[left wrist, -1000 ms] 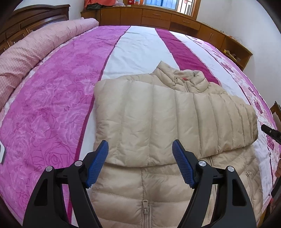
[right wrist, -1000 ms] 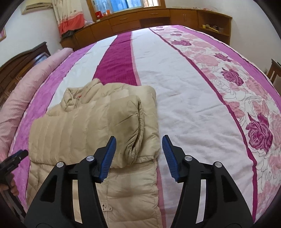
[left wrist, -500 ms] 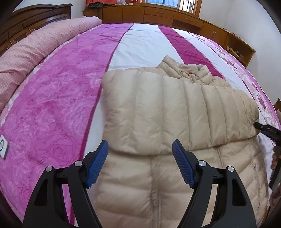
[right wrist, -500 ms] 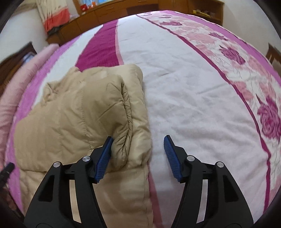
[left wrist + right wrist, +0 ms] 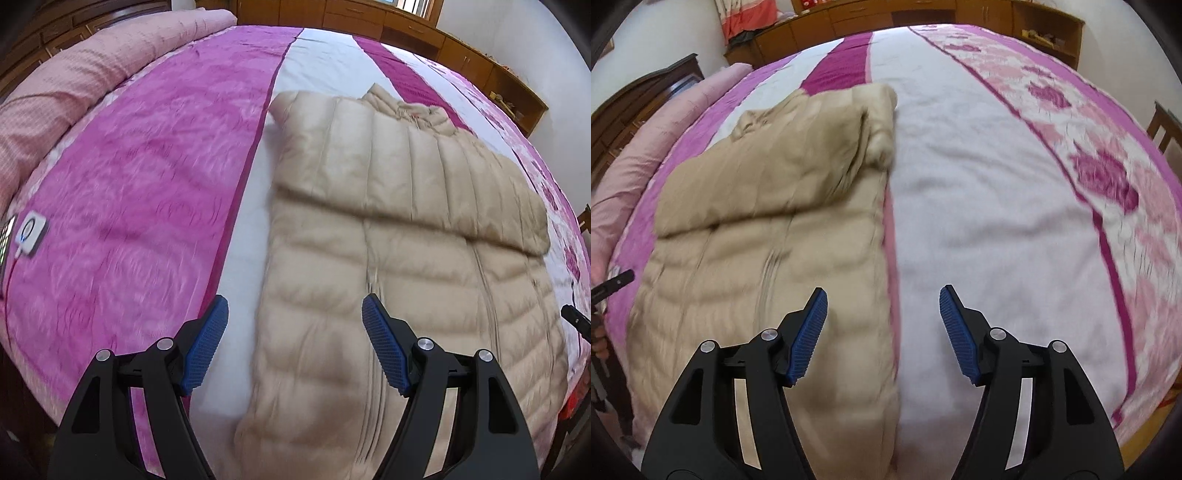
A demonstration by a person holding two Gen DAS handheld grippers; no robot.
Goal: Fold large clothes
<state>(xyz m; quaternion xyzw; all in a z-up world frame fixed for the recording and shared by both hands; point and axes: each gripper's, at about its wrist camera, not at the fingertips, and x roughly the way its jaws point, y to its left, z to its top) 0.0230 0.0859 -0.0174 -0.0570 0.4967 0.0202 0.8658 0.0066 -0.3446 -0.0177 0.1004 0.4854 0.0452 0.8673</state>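
A beige quilted puffer jacket [image 5: 402, 229] lies flat on the bed, front zip up, collar at the far end, both sleeves folded across its chest. My left gripper [image 5: 295, 343] hovers open over the jacket's lower left edge, nothing between its blue pads. In the right wrist view the same jacket [image 5: 768, 221] fills the left half. My right gripper [image 5: 882, 328] hangs over the jacket's lower right edge and the white stripe beside it, its jaws opening with nothing pressed between them. The tip of the other gripper [image 5: 613, 284] shows at the far left.
The bed's cover [image 5: 140, 206] has magenta, white and rose-print stripes. A pink bolster [image 5: 74, 81] lies along the left side. A small white device with a cable [image 5: 31, 232] sits at the bed's left edge. Wooden cabinets [image 5: 923, 14] line the far wall.
Both grippers pulled back toward the jacket's hem, from the folded sleeves to its lower body. The right gripper's jaws widened and came off the sleeve cuff.
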